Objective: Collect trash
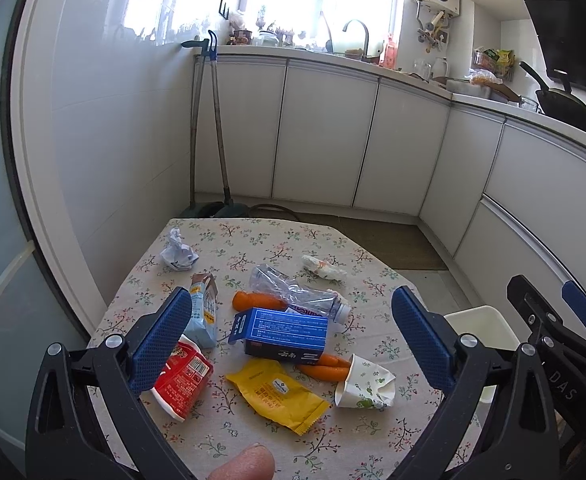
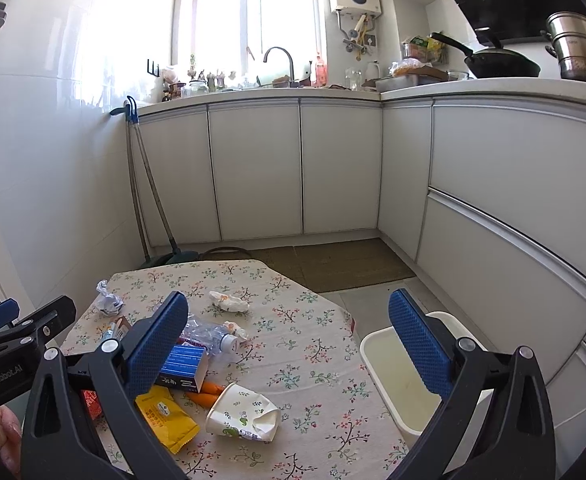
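Both claws, the left claw [image 1: 291,334] and right claw [image 2: 289,344], hover spread wide and empty above the counter [image 2: 313,344], probably choosing among litter like the crushed cup [image 2: 243,414] for the white bin [image 2: 397,380].

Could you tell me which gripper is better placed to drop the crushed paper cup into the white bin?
Probably the right gripper: the paper cup and white bin both lie between its open fingers.

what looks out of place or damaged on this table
Three carrots stand out among the packaging: one carrot beside the crushed plastic bottle, two carrots partly under the blue carton, which lies on its side. The paper cup is tipped over with its rim crumpled.
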Motion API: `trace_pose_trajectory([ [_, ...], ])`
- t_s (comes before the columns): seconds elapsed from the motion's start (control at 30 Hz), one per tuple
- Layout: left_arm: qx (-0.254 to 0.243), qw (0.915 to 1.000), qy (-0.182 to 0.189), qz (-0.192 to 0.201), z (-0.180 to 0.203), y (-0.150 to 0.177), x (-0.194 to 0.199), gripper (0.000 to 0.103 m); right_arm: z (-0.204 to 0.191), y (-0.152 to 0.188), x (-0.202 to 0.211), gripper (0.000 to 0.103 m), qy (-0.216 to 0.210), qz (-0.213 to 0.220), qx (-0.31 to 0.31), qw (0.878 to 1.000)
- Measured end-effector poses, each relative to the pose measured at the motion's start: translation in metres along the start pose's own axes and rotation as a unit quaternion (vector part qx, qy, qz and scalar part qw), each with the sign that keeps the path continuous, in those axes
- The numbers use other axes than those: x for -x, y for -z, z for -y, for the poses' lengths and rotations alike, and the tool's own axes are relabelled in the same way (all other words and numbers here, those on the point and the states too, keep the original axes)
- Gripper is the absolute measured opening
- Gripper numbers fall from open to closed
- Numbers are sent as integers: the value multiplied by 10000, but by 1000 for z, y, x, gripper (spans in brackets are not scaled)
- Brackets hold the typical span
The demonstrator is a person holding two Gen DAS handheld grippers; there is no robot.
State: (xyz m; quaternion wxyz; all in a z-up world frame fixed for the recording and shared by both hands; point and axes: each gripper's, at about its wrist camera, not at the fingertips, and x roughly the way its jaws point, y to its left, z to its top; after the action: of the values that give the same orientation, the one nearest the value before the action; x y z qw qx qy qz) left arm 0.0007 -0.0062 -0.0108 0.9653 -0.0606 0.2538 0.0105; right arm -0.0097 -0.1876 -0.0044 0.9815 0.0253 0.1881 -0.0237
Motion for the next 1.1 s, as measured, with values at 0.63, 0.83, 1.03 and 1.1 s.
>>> trace_pose_trajectory([
  [0.63, 15, 10000, 6, -29, -5, 5, -5, 96, -1, 1, -1, 98, -2, -7, -12, 10000],
  [0.83, 13, 10000, 0, -32, -5, 5, -5, 96, 0, 1, -1, 98, -7, -12, -11, 10000],
  [1.03, 19, 10000, -3, -38, -6, 6, -5, 96, -1, 2, -1, 98, -14, -21, -17, 10000],
  [1.1, 17, 10000, -5, -41, -6, 7, -6, 96, -1, 2, -1, 98, -14, -25, -17, 10000],
])
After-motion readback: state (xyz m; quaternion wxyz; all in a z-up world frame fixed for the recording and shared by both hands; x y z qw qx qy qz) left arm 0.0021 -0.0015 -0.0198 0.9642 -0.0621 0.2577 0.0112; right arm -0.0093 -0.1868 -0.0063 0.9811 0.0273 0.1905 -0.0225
